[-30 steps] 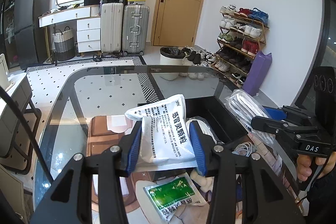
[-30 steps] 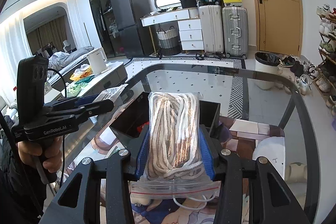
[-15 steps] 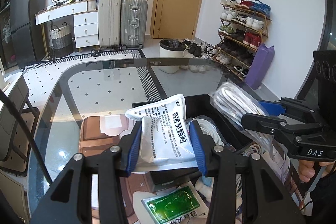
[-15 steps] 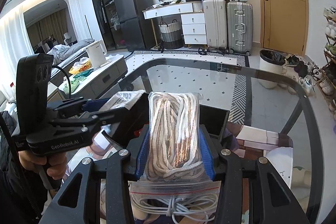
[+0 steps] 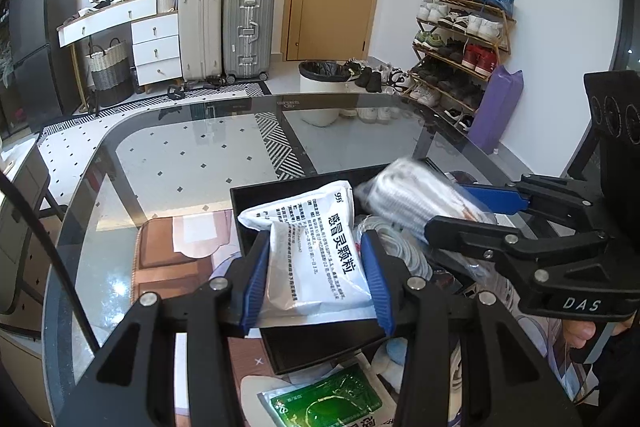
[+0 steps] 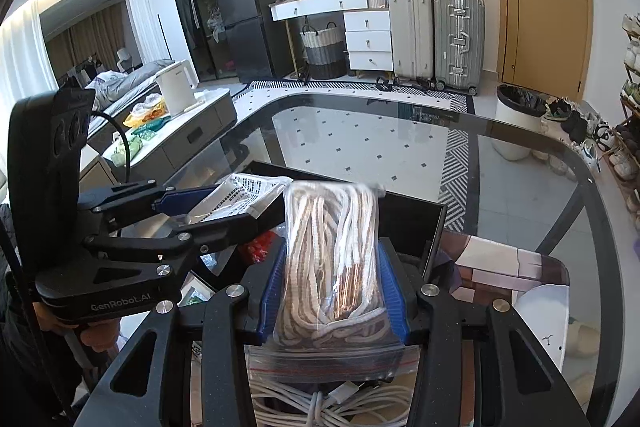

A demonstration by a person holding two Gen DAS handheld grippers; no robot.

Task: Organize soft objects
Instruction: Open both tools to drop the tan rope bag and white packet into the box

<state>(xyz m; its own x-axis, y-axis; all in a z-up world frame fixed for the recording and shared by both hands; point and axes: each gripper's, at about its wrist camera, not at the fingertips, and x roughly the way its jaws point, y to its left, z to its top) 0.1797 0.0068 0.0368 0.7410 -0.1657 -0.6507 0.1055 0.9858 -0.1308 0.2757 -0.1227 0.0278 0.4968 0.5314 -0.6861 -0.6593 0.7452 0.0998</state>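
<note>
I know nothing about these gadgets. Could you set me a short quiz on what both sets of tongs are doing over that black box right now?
1. True or false: the left tongs are shut on a white foil sachet printed with black text.
2. What do the right tongs hold? A) a green sachet B) a clear zip bag of white and tan cords C) a red shoe
3. Fill in: both items hang above the open black ____ on the glass table.

Key: 1 true; 2 B; 3 box.
</note>
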